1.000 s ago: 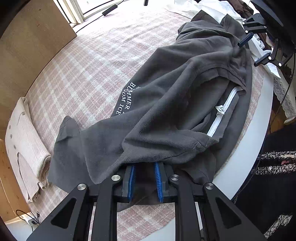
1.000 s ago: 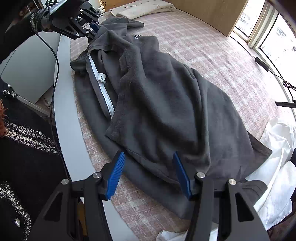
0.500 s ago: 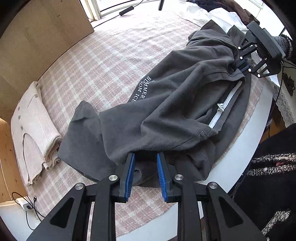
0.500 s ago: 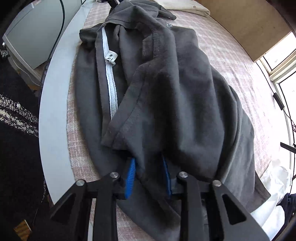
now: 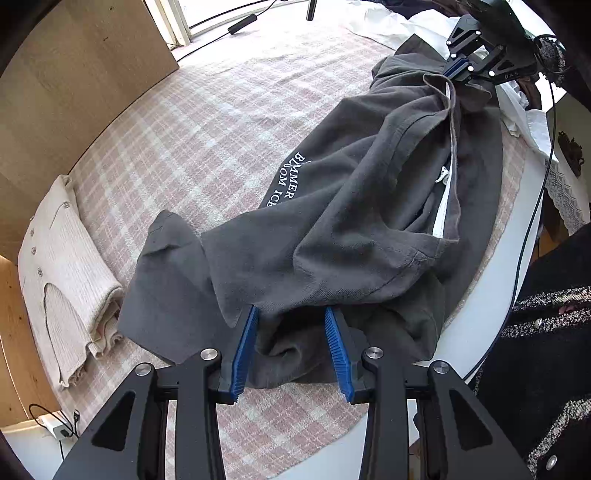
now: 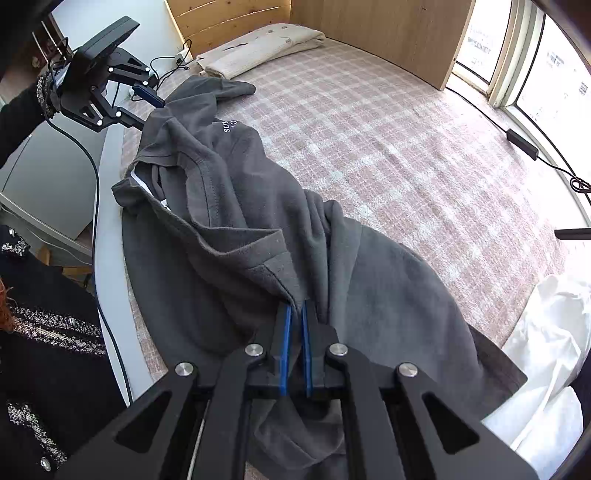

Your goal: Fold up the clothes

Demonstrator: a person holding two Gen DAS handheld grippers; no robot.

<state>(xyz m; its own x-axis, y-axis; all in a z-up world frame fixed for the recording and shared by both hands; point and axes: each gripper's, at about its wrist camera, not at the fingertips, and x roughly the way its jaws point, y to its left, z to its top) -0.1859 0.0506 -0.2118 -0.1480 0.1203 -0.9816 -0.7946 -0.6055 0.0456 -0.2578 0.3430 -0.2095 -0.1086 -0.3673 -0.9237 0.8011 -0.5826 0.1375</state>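
Right wrist view showed the right gripper (image 6: 296,332) pinched tight on the grey shirt (image 6: 236,206); the left gripper (image 5: 291,343) was opening, loose cloth between its pads.

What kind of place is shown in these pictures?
Probably a room in a home, set up for folding laundry. A table with a pink checked cloth holds a grey sweatshirt and a folded cream cardigan. A window frame and wood panels stand behind.
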